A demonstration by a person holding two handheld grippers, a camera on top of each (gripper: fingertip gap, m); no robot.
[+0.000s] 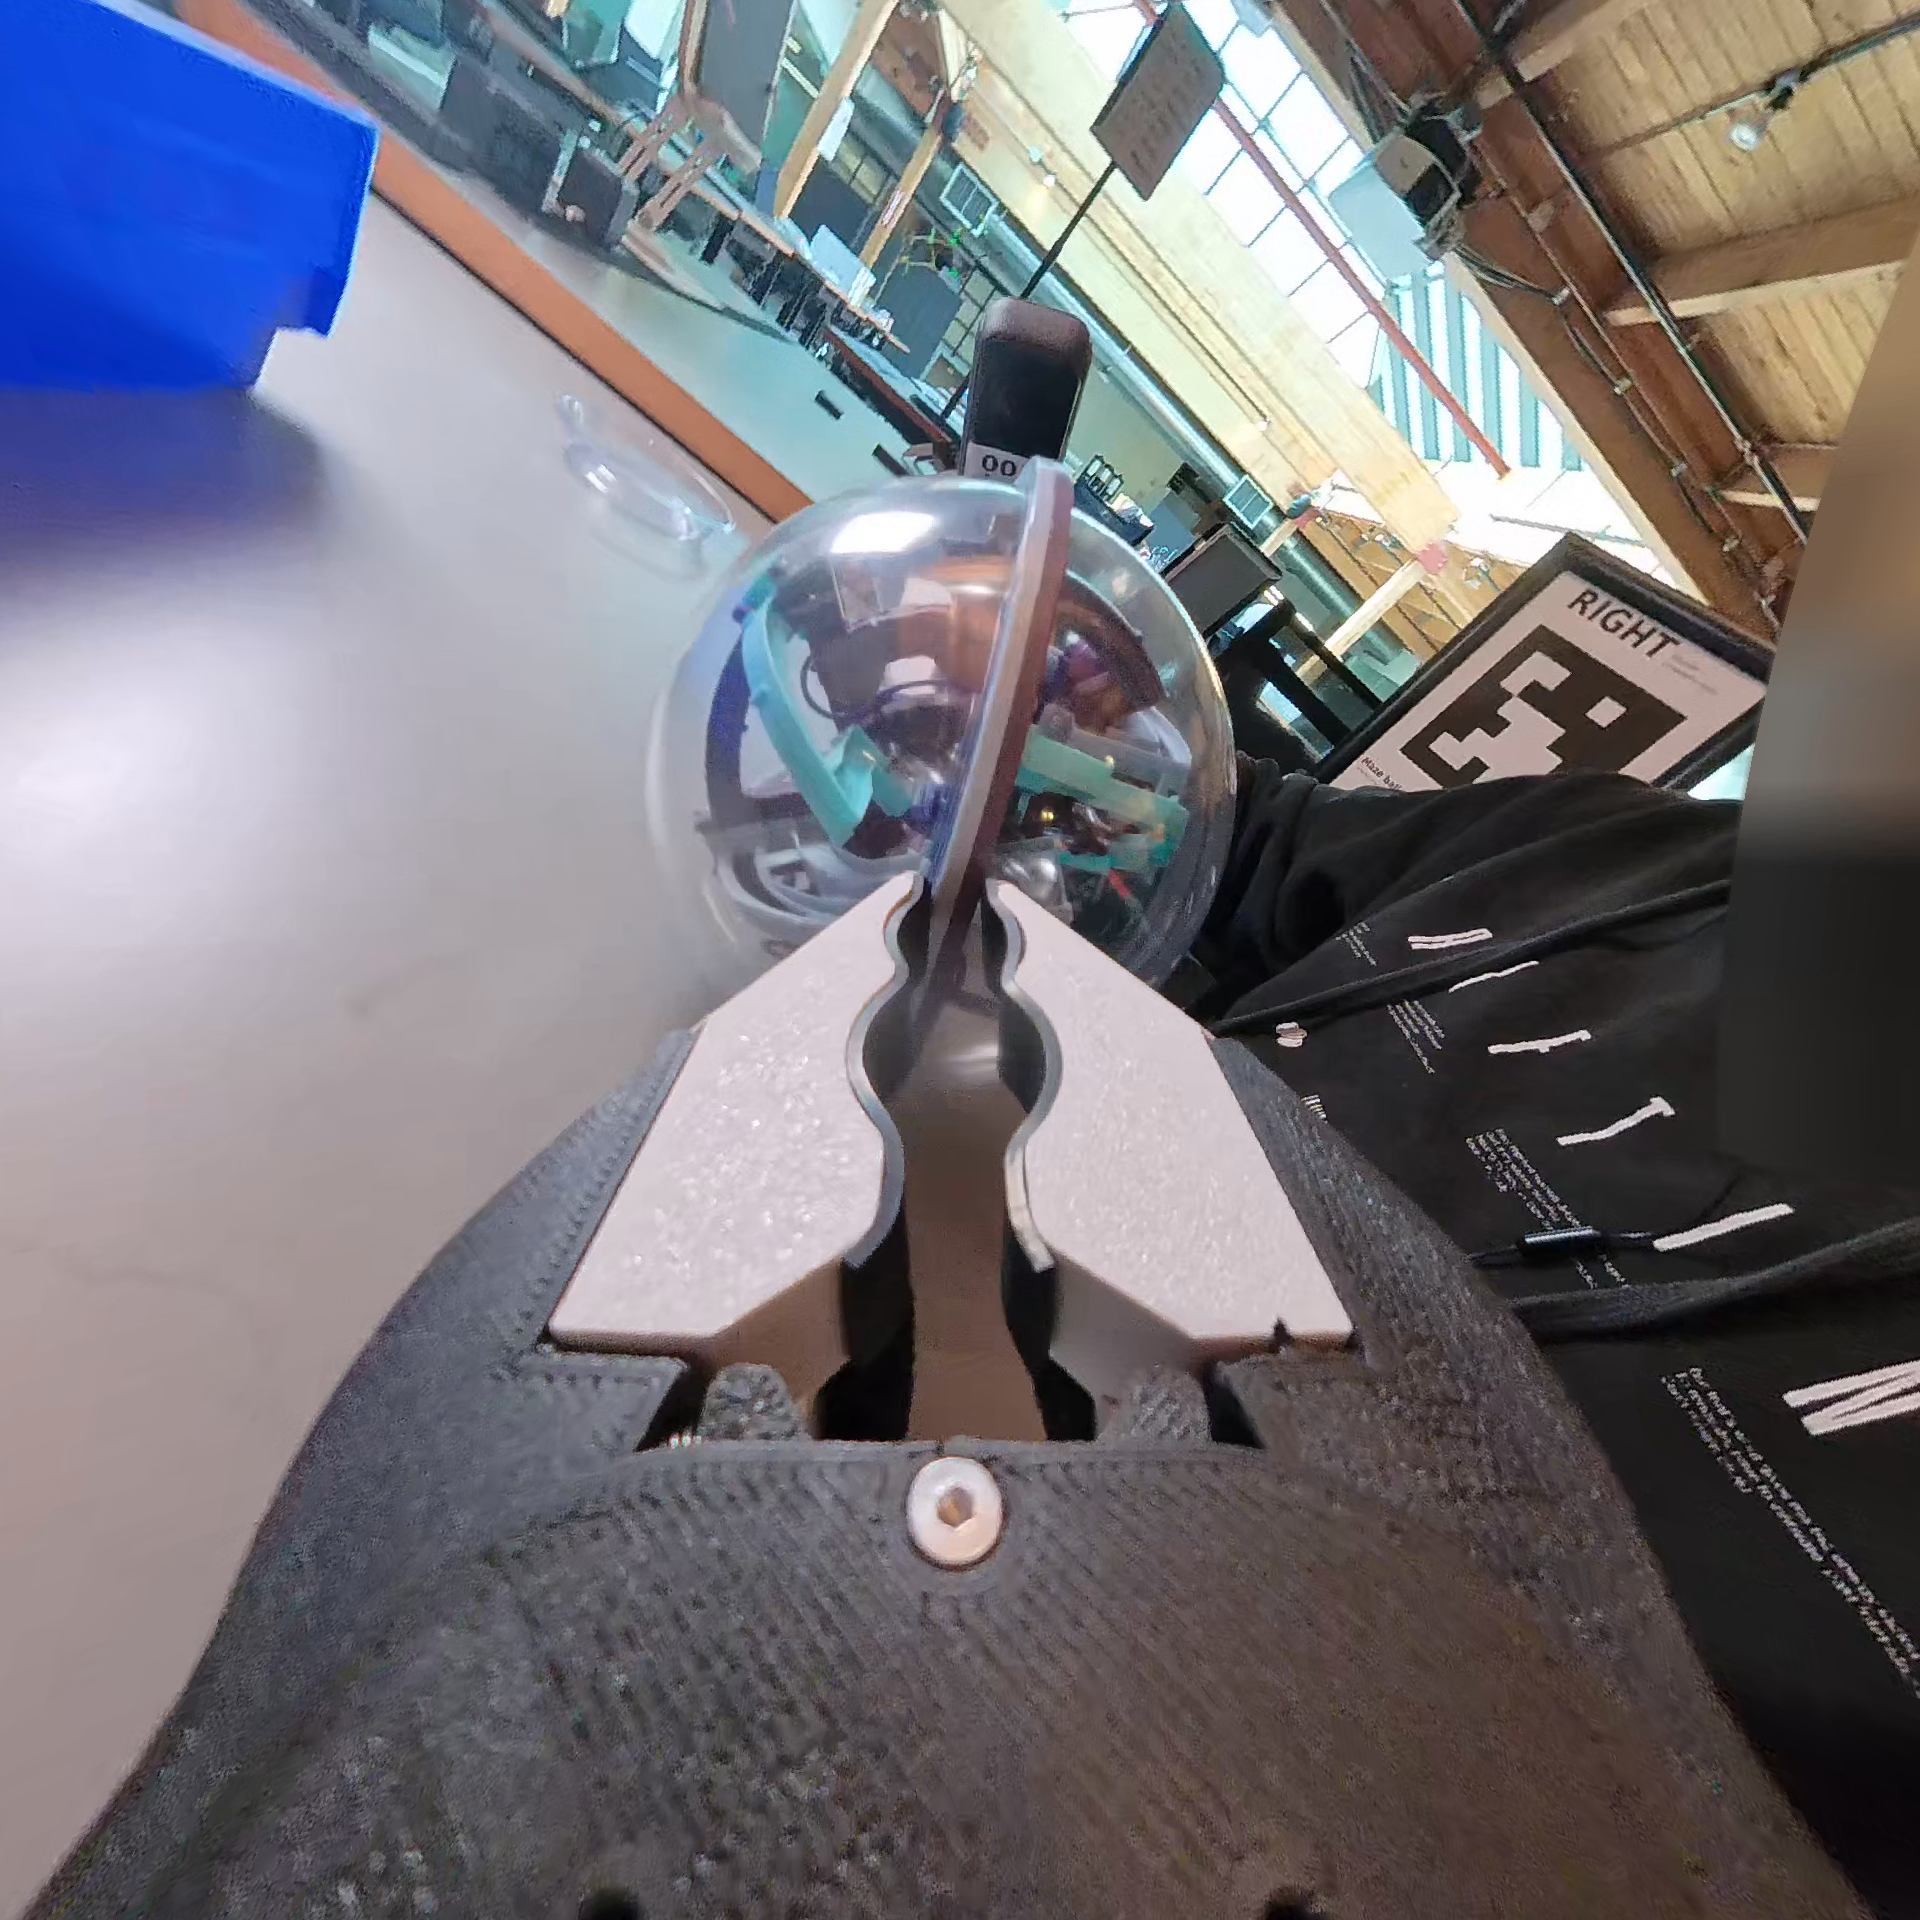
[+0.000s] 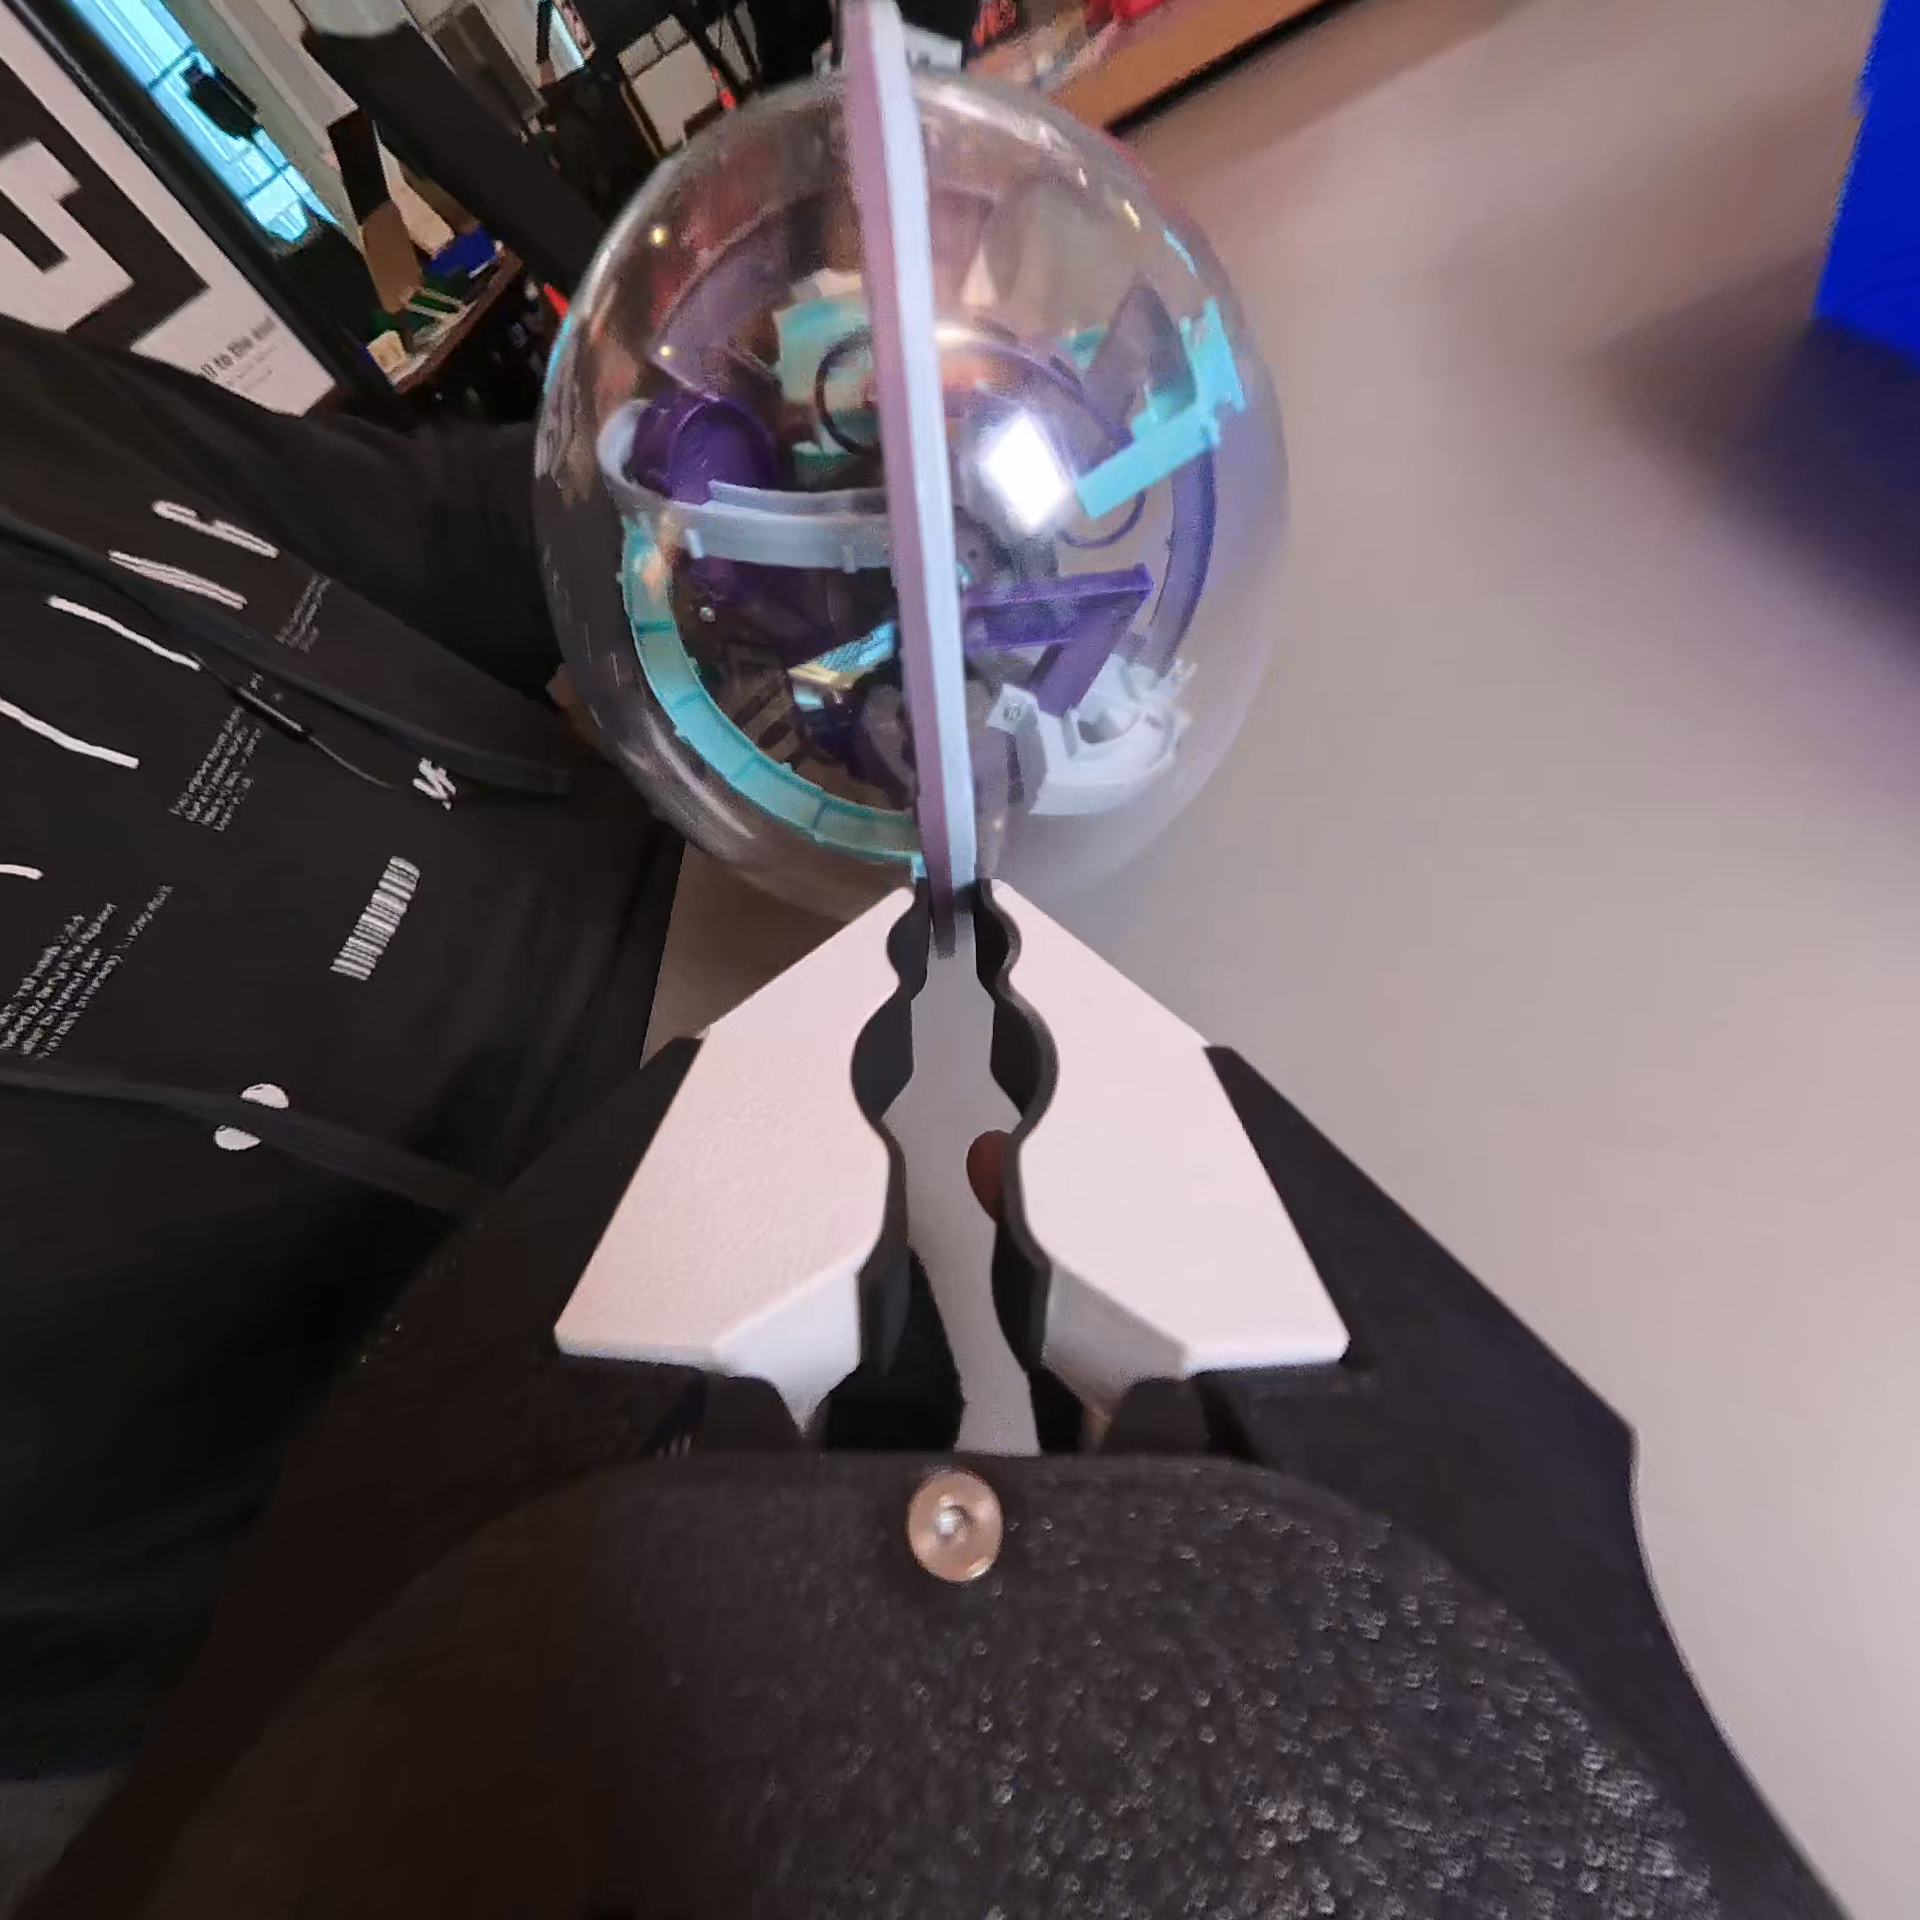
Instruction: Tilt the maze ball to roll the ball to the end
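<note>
Over the pale desk (image 1: pixel 312 831) in this big workshop, your left tool (image 1: pixel 958 894) and right tool (image 2: pixel 948 896) each pinch the maze ball (image 2: pixel 904 499) by its thin rim, held aloft, so a sharp tilt could slip it free.

The blue bin (image 1: pixel 156 177) is cut off by the left wrist view's top and left edges and blurred in both views. Inside the maze ball (image 2: pixel 904 499), tracks overlap behind glare, so the small steel ball's (image 1: pixel 1023 868) place on them cannot be told. The maze ball's flat purple rim (image 2: pixel 883 156) runs out past the right wrist view's top edge.
</note>
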